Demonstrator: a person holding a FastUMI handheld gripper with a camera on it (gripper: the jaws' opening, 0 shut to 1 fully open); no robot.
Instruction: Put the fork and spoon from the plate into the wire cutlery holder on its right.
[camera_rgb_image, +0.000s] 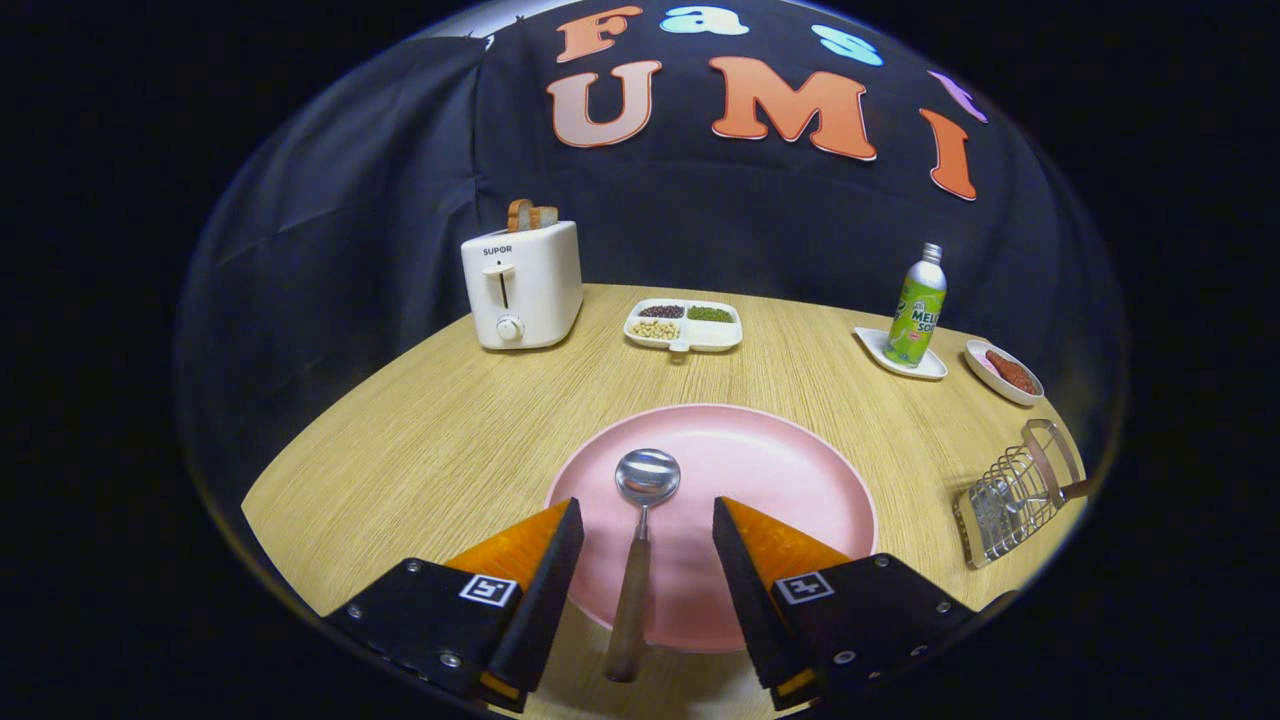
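Gripper view is looking forward over a round wooden desk (440, 440), with the gripper (648, 528) hanging low above the near edge of a pink plate (790, 470). Its two fingers are standing wide apart, released and pressing on nothing. Between them a spoon (640, 540) is lying with its shiny bowl resting on the plate, just ahead of the fingertips, while its wooden handle is running back over the plate's near rim and onto the desk (neither finger is touching it).

Off to the right of the plate, well apart from the fingers, a wire cutlery holder (1015, 495) is sitting near the desk's edge; something metallic is lying inside it, though what it is cannot be told at this size.

Beyond the plate, a white divided dish (685, 326) is holding beans and grains of different colours in its compartments. Left of that dish a white toaster (522, 285) is standing with slices of bread (530, 214) sticking up out of its top. On the far right a green bottle (916, 308) is standing upright on a small white tray (900, 357), and just beside it a small white bowl (1004, 374) is holding a reddish-brown piece of food.
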